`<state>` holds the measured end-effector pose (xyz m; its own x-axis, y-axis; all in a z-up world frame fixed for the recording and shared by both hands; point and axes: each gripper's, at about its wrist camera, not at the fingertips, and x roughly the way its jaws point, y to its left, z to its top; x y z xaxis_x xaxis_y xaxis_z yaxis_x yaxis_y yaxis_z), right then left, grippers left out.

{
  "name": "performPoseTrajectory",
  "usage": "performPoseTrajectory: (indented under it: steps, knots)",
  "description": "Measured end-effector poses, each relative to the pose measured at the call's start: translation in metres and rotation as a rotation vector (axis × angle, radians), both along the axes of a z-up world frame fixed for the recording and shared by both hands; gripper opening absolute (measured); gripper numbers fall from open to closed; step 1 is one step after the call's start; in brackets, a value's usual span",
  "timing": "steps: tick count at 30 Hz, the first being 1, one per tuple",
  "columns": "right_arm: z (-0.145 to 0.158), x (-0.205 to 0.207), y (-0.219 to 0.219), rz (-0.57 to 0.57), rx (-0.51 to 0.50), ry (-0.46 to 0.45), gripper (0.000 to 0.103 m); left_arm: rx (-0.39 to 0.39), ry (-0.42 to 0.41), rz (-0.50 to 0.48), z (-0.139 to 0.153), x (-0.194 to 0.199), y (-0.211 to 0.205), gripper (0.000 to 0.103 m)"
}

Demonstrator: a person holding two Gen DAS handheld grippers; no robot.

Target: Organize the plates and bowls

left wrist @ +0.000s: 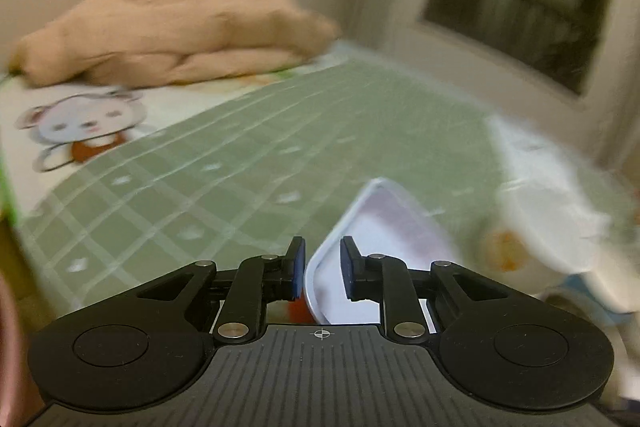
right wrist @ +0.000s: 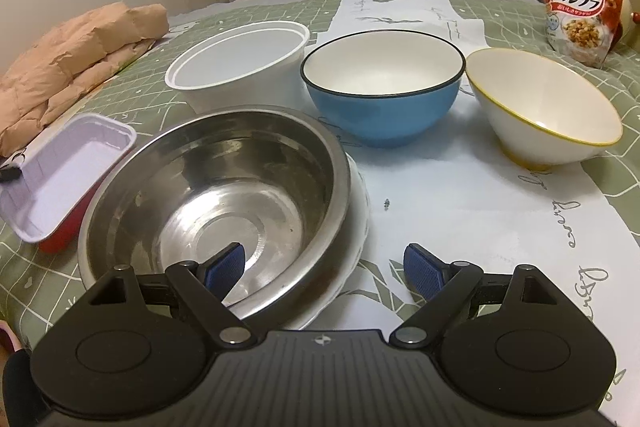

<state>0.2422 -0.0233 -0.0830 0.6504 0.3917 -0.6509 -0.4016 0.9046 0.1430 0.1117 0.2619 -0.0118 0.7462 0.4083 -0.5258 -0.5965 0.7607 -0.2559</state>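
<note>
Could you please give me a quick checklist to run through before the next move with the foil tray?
1. Left gripper straddles the foil tray rim: ok.
2. Pads pressing firmly on the rim: cannot tell; a gap shows beside one pad.
3. Tray is empty: ok.
4. Right gripper open and holding nothing: ok.
5. Steel bowl already nested on the white dish beneath: ok.
6. Blue bowl, yellow-rimmed bowl and white tub upright and apart: ok.
</note>
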Motion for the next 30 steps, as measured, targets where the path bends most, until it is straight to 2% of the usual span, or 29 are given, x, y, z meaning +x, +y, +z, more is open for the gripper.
performPoseTrajectory:
  steps: [3, 6, 8, 10, 11, 13, 16, 17, 18, 20, 24, 27, 30]
  knots:
    - [0.000, -0.002, 0.000, -0.003, -0.008, -0.010, 0.087, -0.051, -0.090, -0.184, 0.015, 0.004, -0.021, 0.023]
    - [0.001, -0.005, 0.001, 0.002, -0.016, -0.030, 0.087, -0.141, -0.096, -0.356, 0.014, 0.019, -0.035, 0.023]
    - [0.002, -0.008, 0.003, 0.012, -0.019, -0.045, 0.087, -0.112, -0.057, -0.366, 0.010, 0.027, -0.043, 0.025]
    - [0.003, -0.011, 0.003, 0.020, -0.018, -0.053, 0.087, -0.068, -0.028, -0.289, 0.007, 0.027, -0.043, 0.024]
    - [0.004, -0.011, 0.003, 0.024, -0.015, -0.052, 0.087, -0.082, -0.038, -0.265, 0.006, 0.024, -0.040, 0.024]
    - [0.004, -0.009, 0.000, 0.028, -0.005, -0.043, 0.088, -0.160, -0.073, -0.263, 0.004, 0.020, -0.028, 0.024]
    - [0.001, -0.004, -0.002, 0.007, 0.005, -0.021, 0.088, -0.301, -0.105, -0.356, -0.003, 0.025, -0.022, 0.024]
    - [0.000, -0.003, -0.003, 0.002, 0.008, -0.014, 0.088, -0.322, -0.103, -0.387, -0.004, 0.030, -0.024, 0.024]
    - [-0.001, -0.002, -0.003, 0.000, 0.011, -0.006, 0.088, -0.322, -0.095, -0.416, -0.007, 0.033, -0.030, 0.024]
    - [-0.002, -0.004, -0.004, 0.000, 0.016, -0.001, 0.088, -0.273, -0.058, -0.451, -0.010, 0.047, -0.042, 0.024]
    - [0.000, -0.004, -0.005, 0.003, 0.025, 0.005, 0.088, -0.068, 0.052, -0.424, -0.015, 0.073, -0.061, 0.024]
    - [0.000, 0.000, -0.008, 0.009, 0.060, 0.034, 0.088, -0.064, 0.095, -0.440, -0.024, 0.082, -0.060, 0.025]
    - [-0.002, 0.004, -0.007, 0.015, 0.080, 0.051, 0.086, -0.033, 0.074, -0.467, -0.028, 0.086, -0.062, 0.026]
